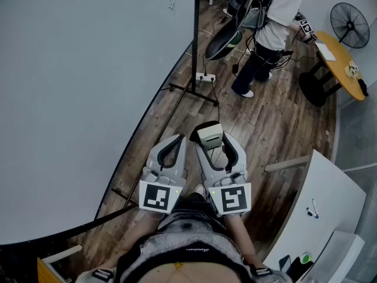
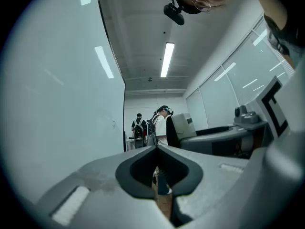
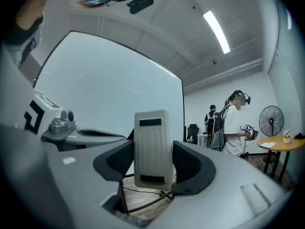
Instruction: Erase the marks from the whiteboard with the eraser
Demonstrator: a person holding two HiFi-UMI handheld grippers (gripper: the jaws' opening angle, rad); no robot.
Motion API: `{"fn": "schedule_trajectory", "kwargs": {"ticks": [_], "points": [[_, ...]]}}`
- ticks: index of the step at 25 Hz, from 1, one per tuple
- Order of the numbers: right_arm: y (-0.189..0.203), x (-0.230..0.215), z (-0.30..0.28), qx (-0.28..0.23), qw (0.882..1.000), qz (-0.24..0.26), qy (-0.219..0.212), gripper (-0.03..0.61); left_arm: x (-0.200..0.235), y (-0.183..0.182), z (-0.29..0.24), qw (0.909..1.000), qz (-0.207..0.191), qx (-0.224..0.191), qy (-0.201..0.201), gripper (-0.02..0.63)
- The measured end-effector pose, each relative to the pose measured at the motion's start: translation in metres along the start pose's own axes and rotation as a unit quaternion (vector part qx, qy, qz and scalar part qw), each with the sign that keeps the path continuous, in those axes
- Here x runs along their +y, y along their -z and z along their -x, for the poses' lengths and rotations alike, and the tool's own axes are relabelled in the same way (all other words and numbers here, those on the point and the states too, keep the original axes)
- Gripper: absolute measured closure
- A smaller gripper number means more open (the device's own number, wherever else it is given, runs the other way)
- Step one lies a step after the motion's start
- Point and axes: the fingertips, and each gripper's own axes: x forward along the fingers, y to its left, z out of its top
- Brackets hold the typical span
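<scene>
The big whiteboard (image 1: 76, 99) fills the left of the head view; a small dark mark (image 1: 172, 5) sits near its top right corner. Low in front of my body, my right gripper (image 1: 213, 144) is shut on a white block eraser (image 1: 210, 135), away from the board. In the right gripper view the eraser (image 3: 152, 142) stands upright between the black pads, the gripper (image 3: 152, 162) pressing both its sides. Beside it, my left gripper (image 1: 175, 141) is shut and empty; its tips (image 2: 156, 149) meet. The mark (image 2: 113, 125) shows faintly on the whiteboard (image 2: 57, 104).
The board's black stand foot (image 1: 191, 93) and a power strip (image 1: 205, 77) lie on the wood floor. A person (image 1: 268, 28) stands at the back, by a round yellow table (image 1: 344, 66) and a fan (image 1: 349, 23). A white desk (image 1: 321, 211) is at lower right.
</scene>
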Motion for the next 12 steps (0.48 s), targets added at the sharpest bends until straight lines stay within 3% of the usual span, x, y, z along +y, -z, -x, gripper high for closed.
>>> {"fn": "schedule_trajectory", "kwargs": {"ticks": [5,12], "points": [[0.0,-0.013,0.0,-0.018,0.999,-0.031,0.001,0.321,-0.003,0.004,-0.008,1.0,-0.002,0.0,-0.004,0.611],[0.008,-0.041,0.007,-0.019,0.999,-0.032,-0.029,0.321,-0.025,0.008,-0.031,0.9997,-0.013,0.008,-0.018,0.611]]}}
